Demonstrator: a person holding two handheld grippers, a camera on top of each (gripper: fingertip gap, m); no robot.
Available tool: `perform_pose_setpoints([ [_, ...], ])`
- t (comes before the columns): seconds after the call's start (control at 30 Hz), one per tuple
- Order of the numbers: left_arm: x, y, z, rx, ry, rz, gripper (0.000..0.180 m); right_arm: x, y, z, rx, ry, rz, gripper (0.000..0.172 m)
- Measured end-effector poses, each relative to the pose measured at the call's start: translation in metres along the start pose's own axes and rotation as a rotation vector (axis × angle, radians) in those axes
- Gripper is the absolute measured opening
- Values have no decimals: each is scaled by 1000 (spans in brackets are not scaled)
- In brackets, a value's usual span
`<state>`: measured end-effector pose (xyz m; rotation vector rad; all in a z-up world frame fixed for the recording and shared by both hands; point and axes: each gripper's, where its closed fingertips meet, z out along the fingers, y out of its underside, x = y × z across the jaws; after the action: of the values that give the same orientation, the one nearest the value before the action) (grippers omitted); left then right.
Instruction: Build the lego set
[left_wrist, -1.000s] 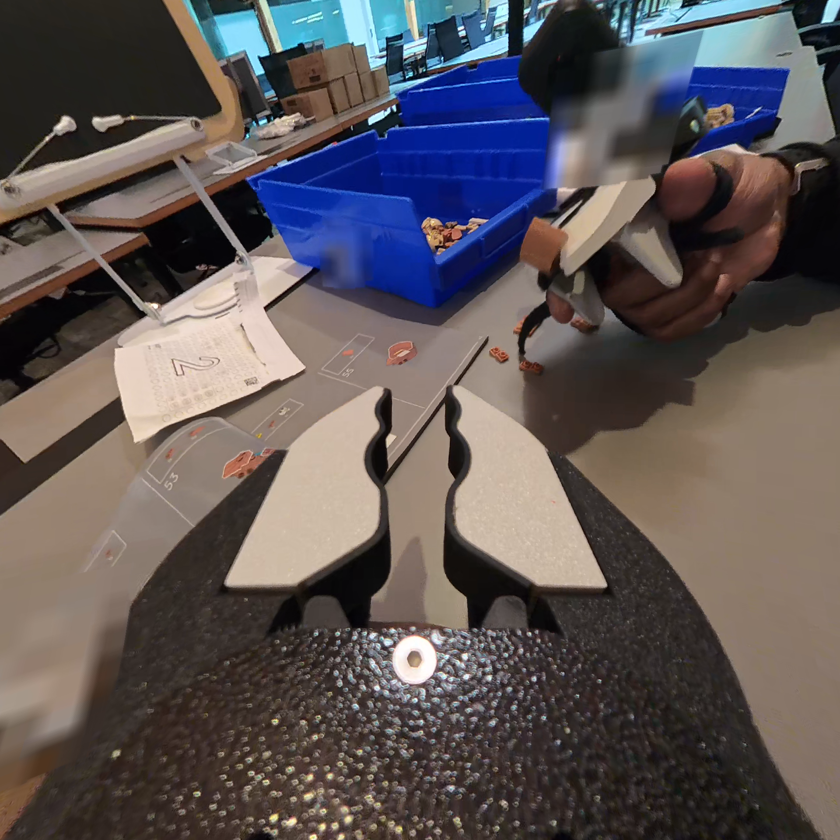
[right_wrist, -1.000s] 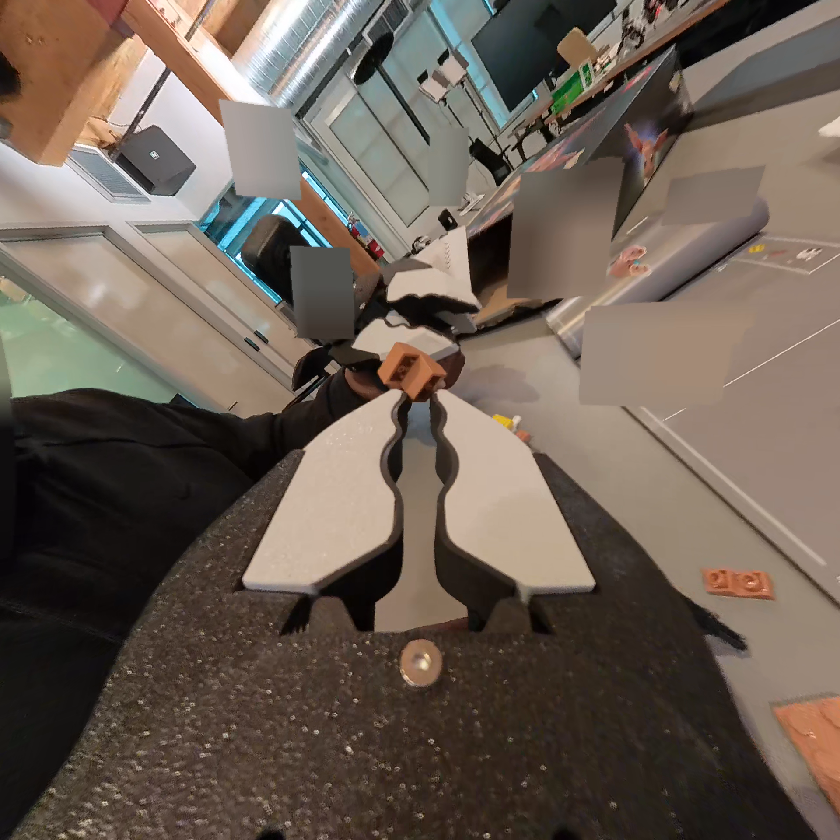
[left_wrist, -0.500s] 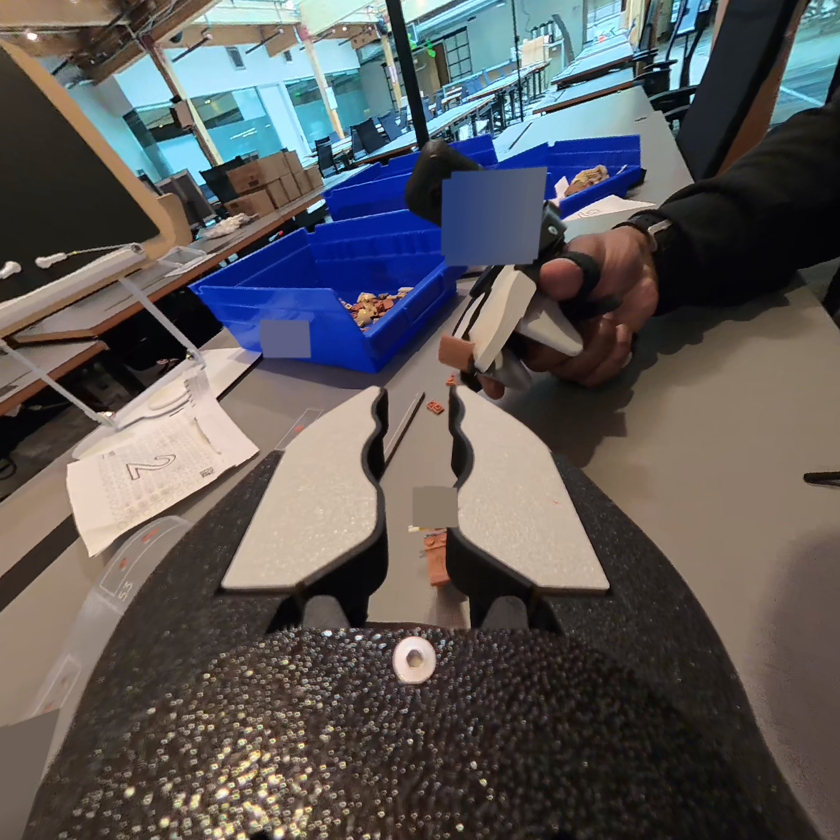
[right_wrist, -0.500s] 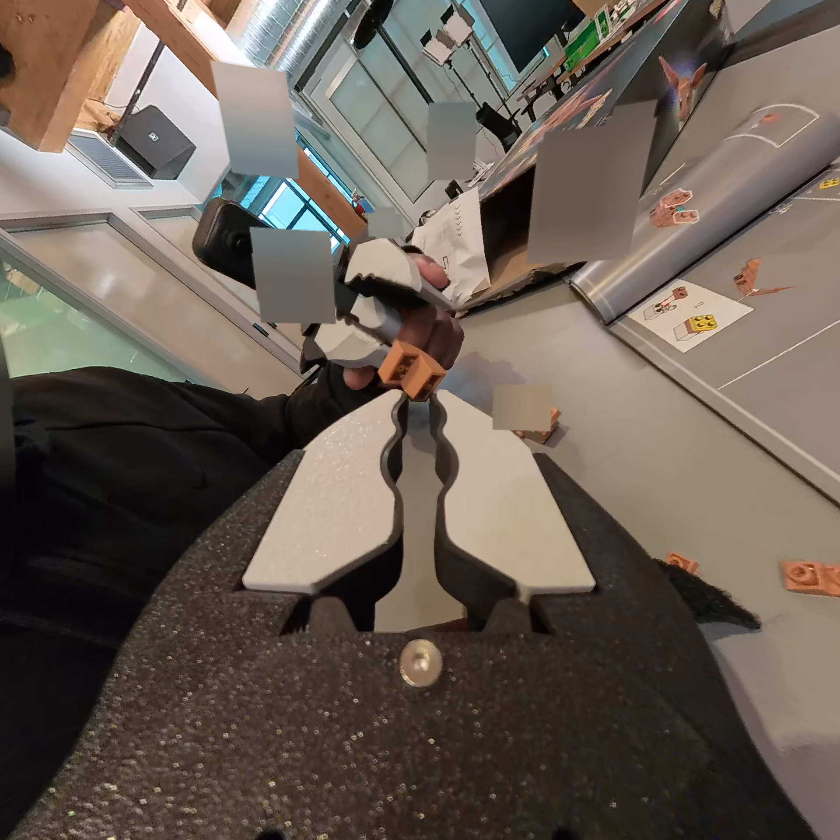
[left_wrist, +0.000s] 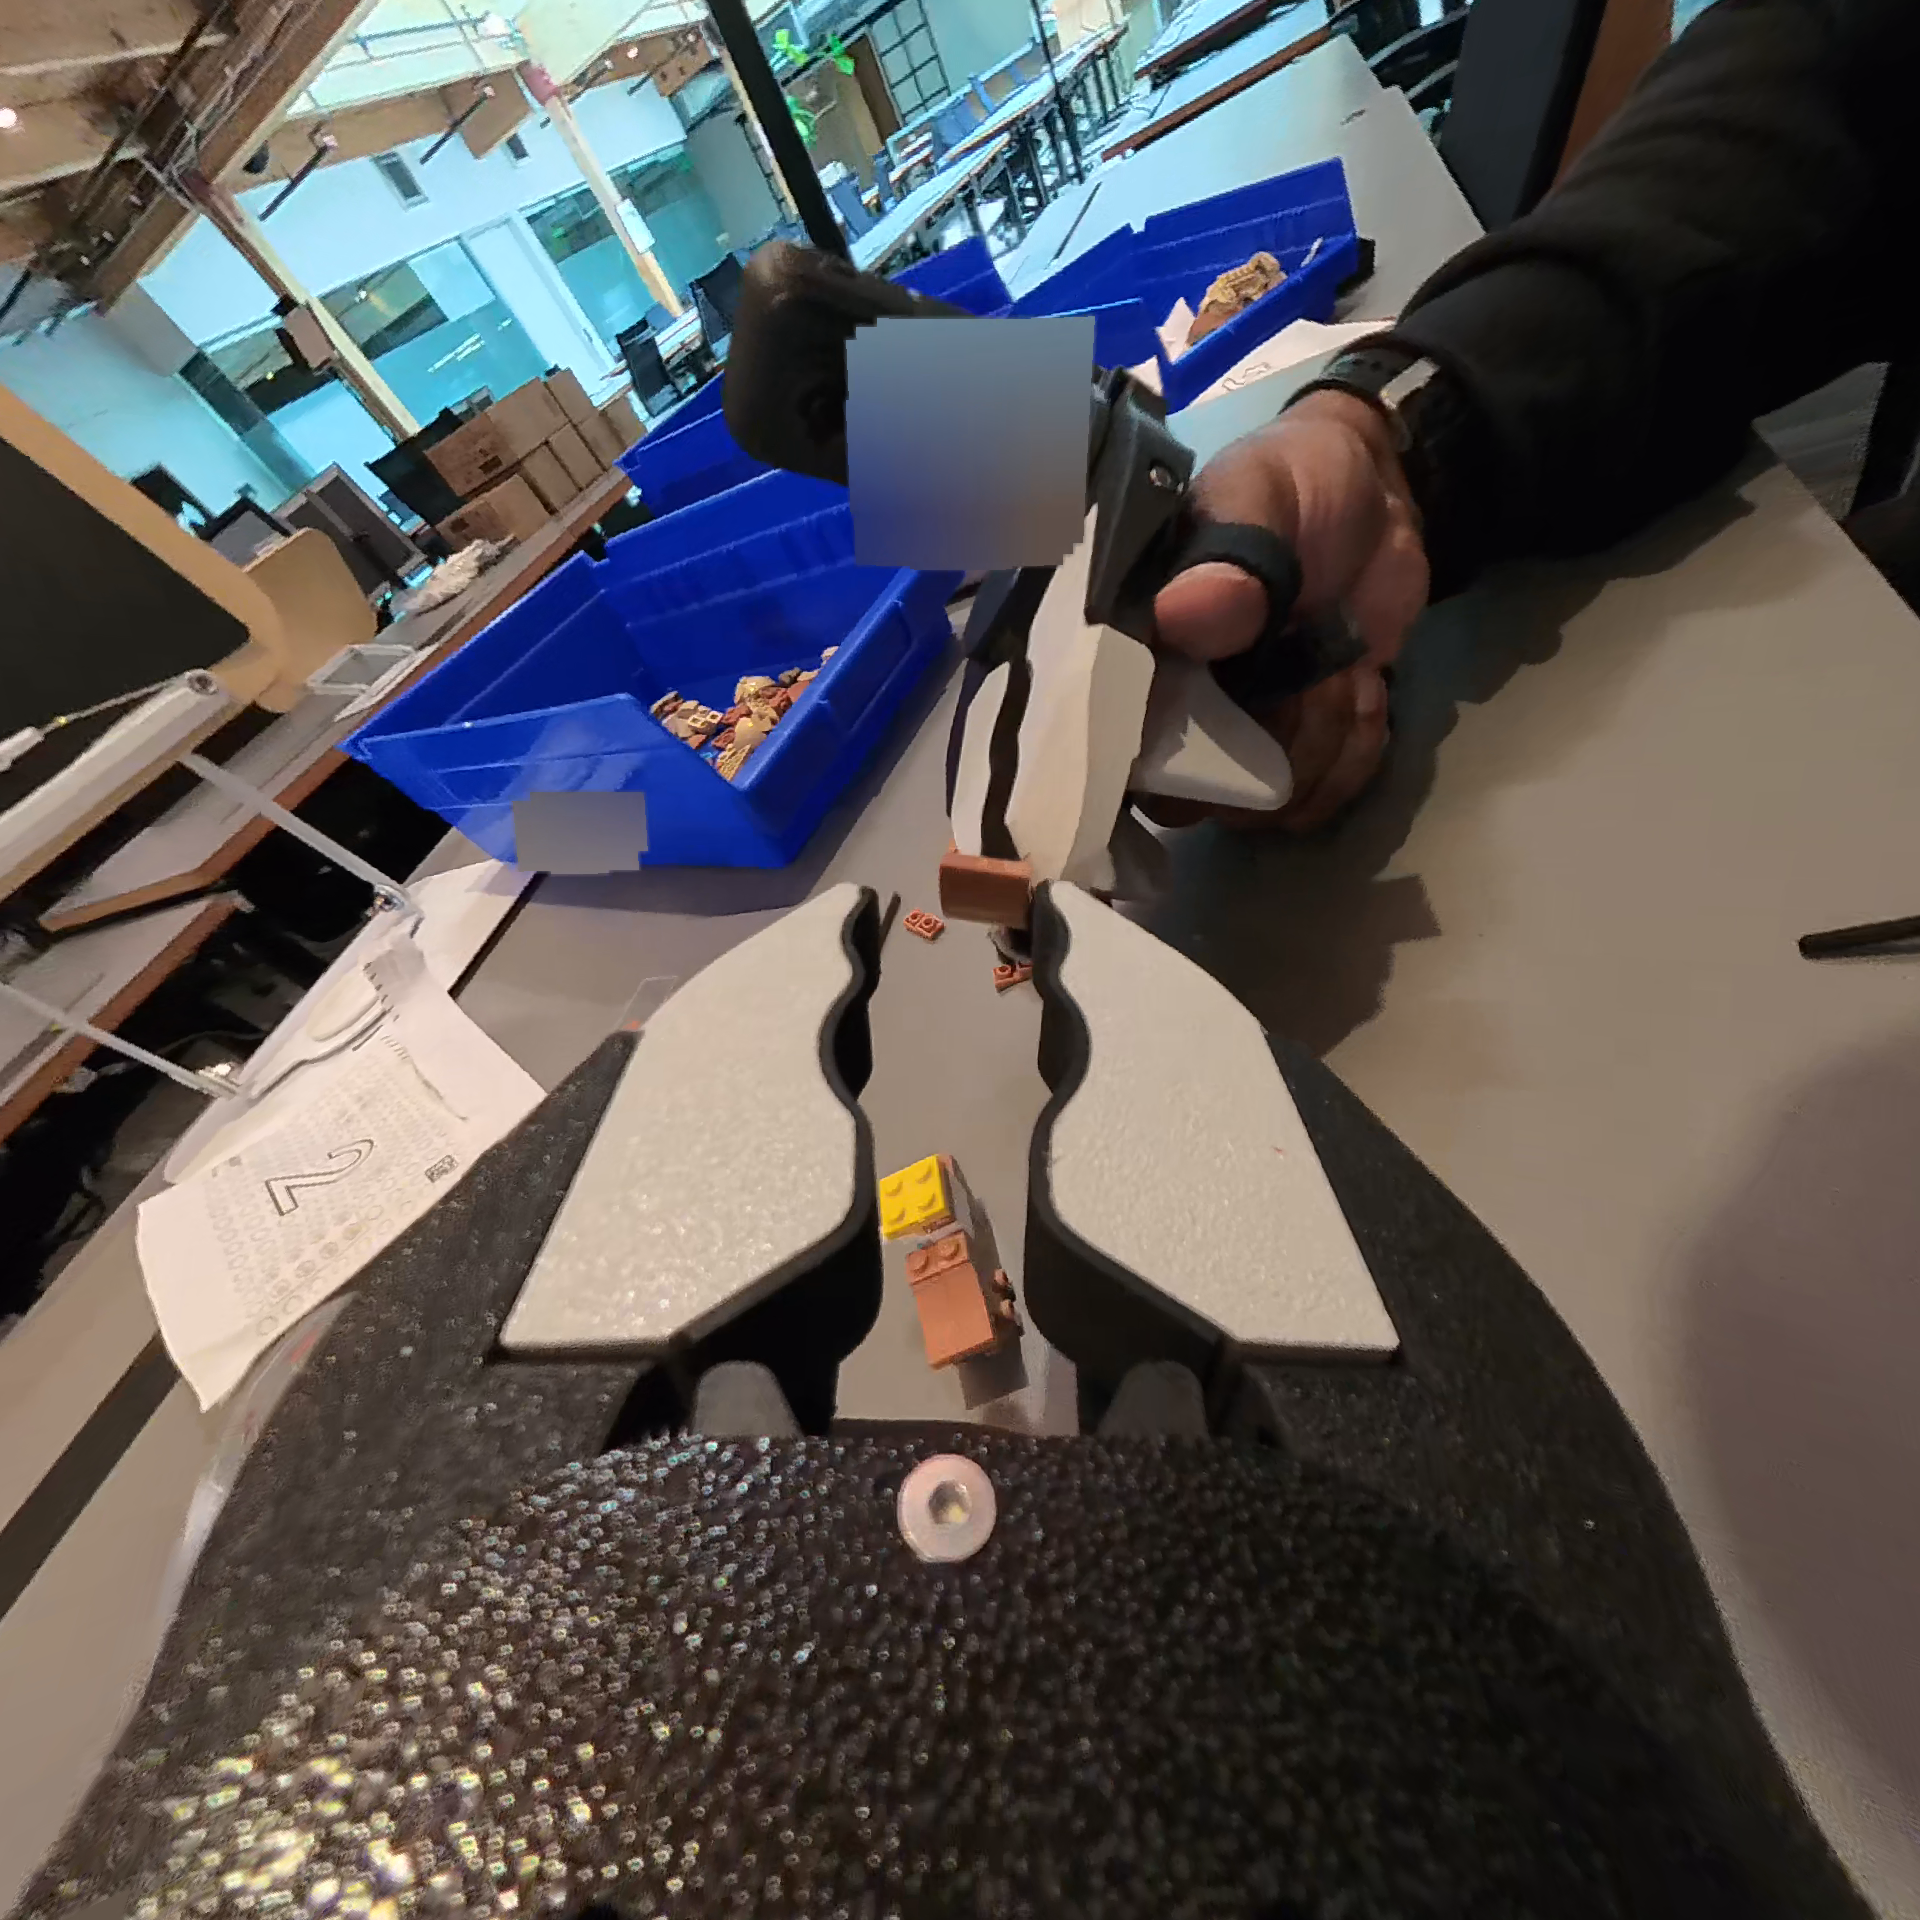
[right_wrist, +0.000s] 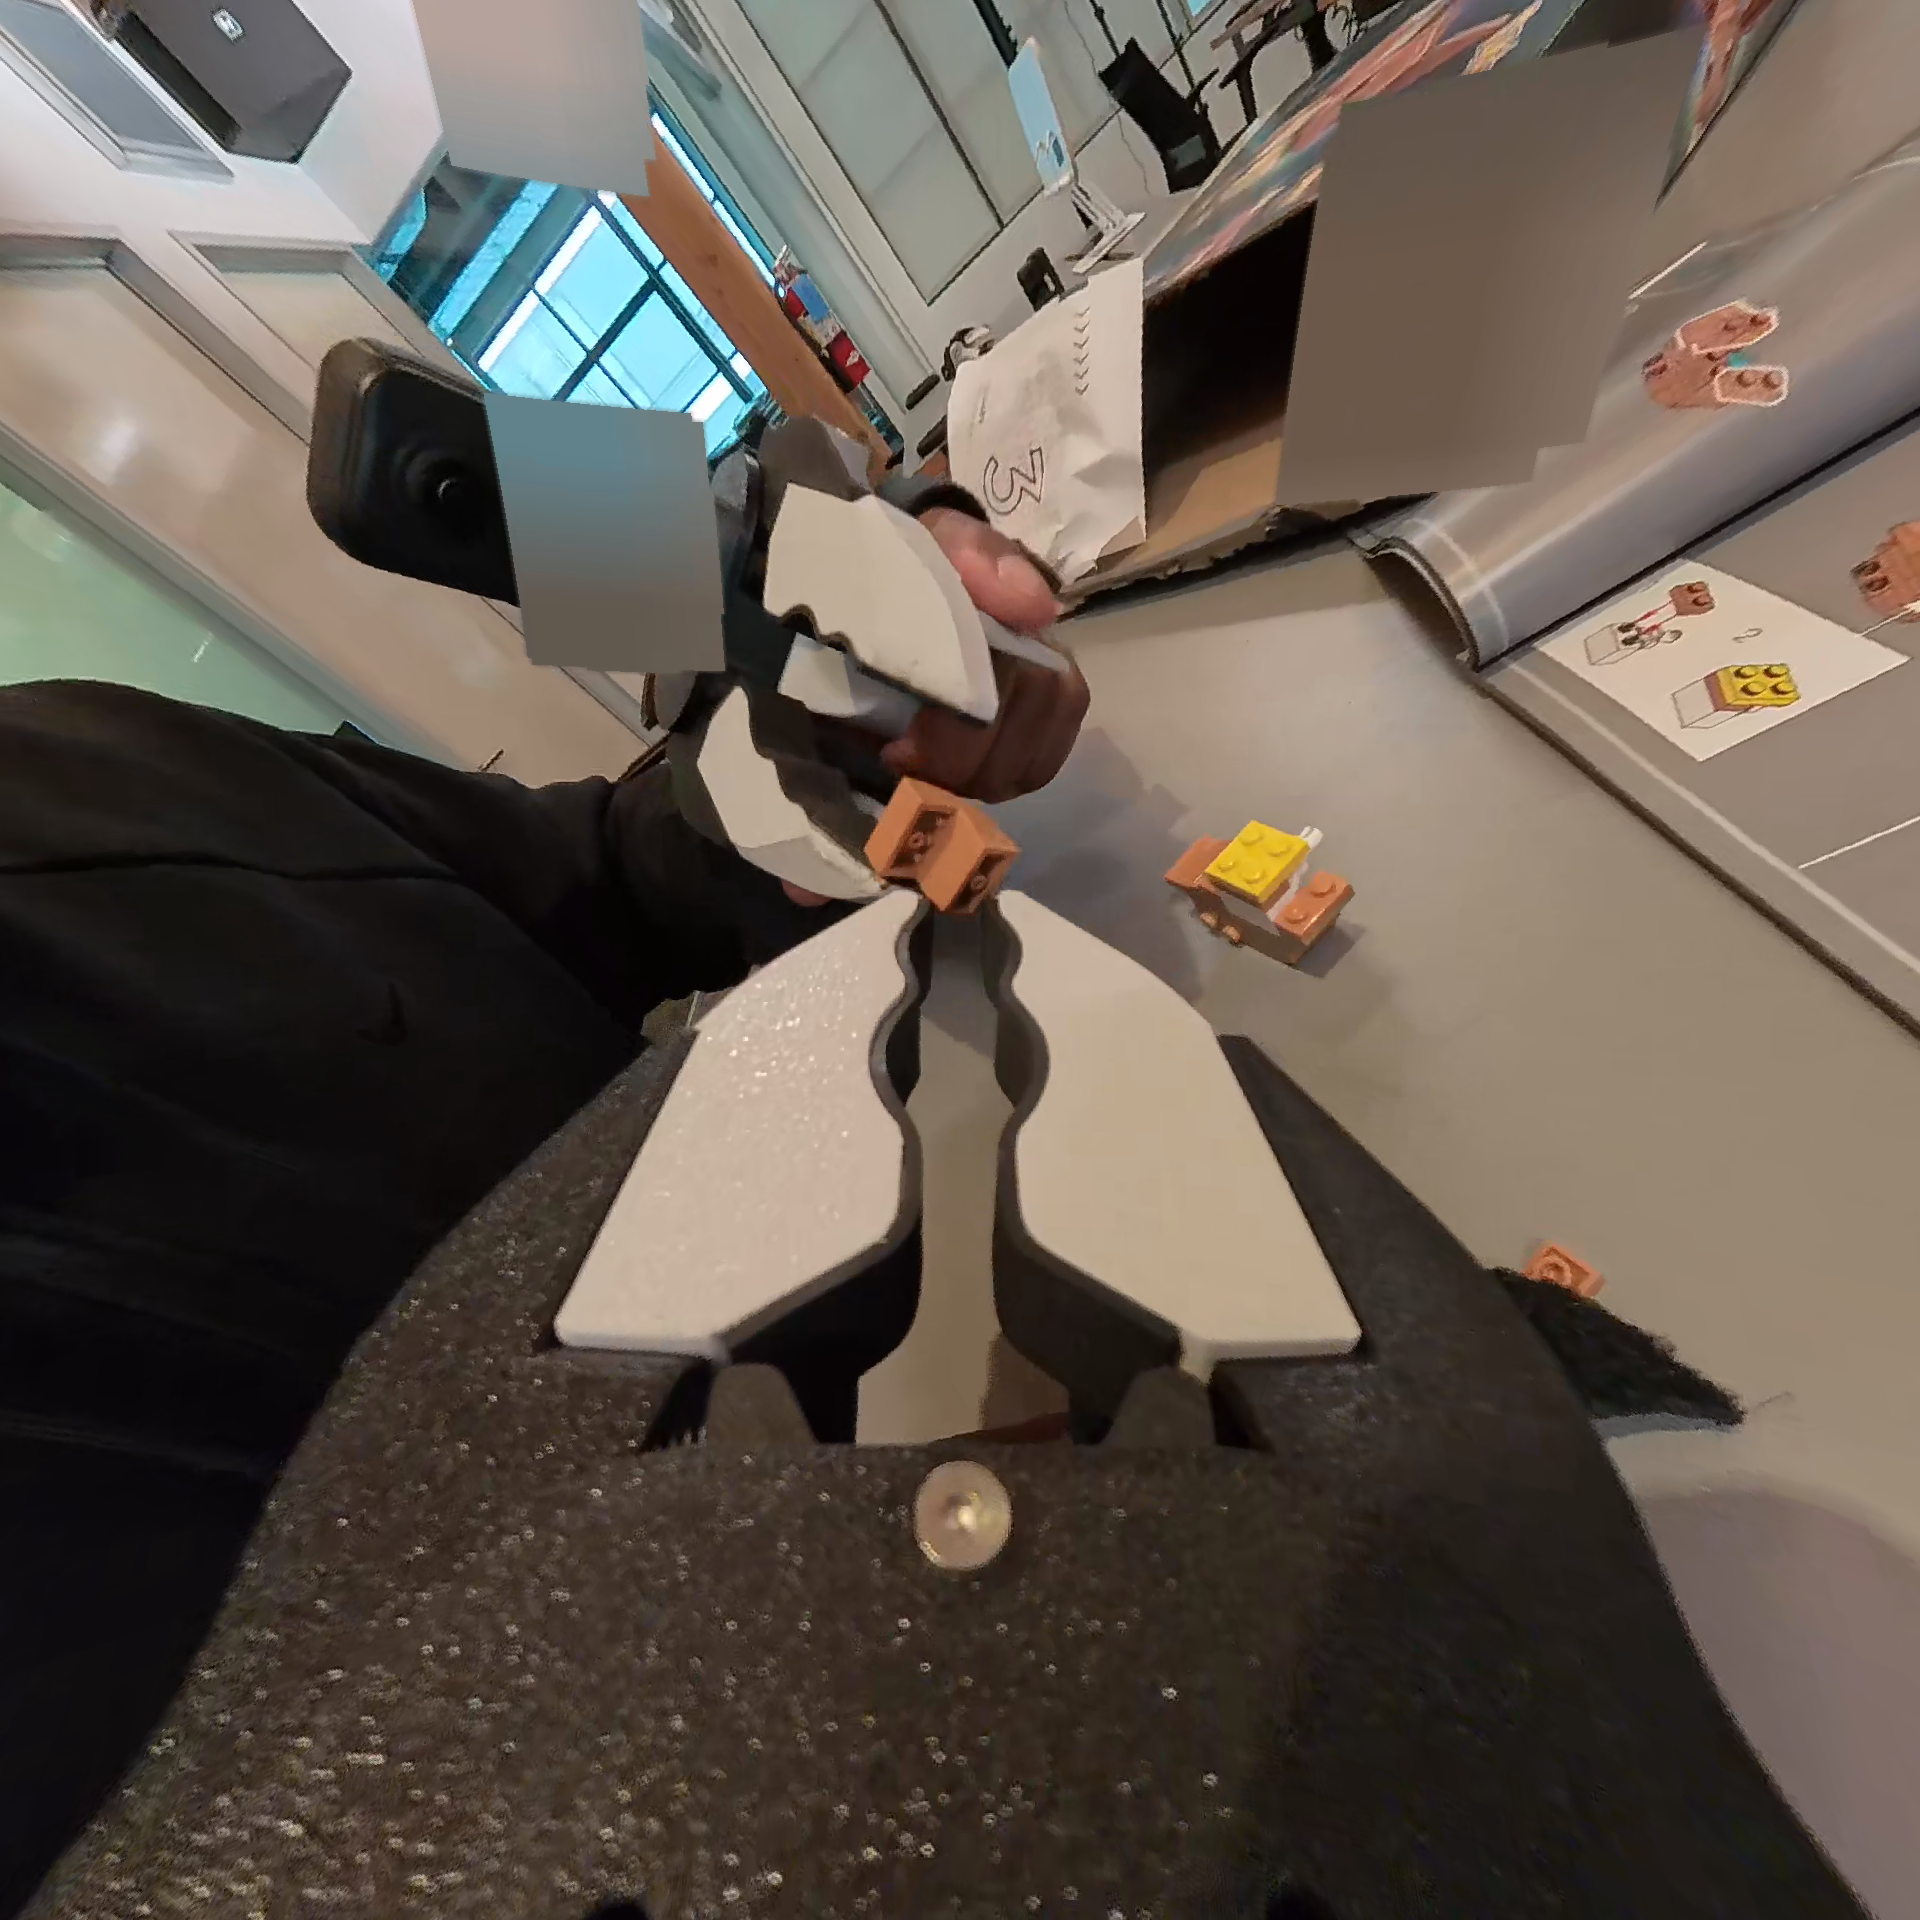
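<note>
ROOM: a big open office with glass walls; a grey table carries everything.
LEFT WRIST VIEW, LEFT GRIPPER: the left gripper stands above the table with its jaws apart at a middle width, and nothing is pressed between them. One of its fingertips is just beside the brown brick.
LEFT WRIST VIEW, BELOW: a small brick model with a yellow top lies on the table, seen through the gap between the fingers.
LEFT WRIST VIEW, AROUND: a blue bin with mixed brown pieces stands far left; two small flat pieces lie ahead; a printed paper lies at the left.
RIGHT WRIST VIEW, RIGHT GRIPPER: the right gripper is narrow, its tips pinch the brown brick, held in the air.
RIGHT WRIST VIEW, OTHER GRIPPER: the left gripper comes from the upper left, one finger at the brick's edge.
RIGHT WRIST VIEW, AROUND: the brick model rests near on the right; an instruction booklet lies beyond it.
</note>
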<state>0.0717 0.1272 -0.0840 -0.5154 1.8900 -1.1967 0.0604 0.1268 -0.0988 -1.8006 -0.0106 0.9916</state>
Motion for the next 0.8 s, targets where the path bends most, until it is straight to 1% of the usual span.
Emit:
perform_pose_setpoints([
  [0.27,18,-5,-2,24,79,100,16,-6,12,4,-77,-18,-57,8],
  [0.4,22,-4,-3,12,86,156,16,-6,15,5,-105,17,-147,8],
  [0.53,25,-2,-3,2,79,245,16,-5,18,6,-129,39,-200,8],
  [0.67,28,-1,-4,-4,82,306,16,-5,21,6,-149,50,-219,9],
  [0.8,31,5,-3,-33,96,327,16,0,27,5,-188,79,-207,9],
])
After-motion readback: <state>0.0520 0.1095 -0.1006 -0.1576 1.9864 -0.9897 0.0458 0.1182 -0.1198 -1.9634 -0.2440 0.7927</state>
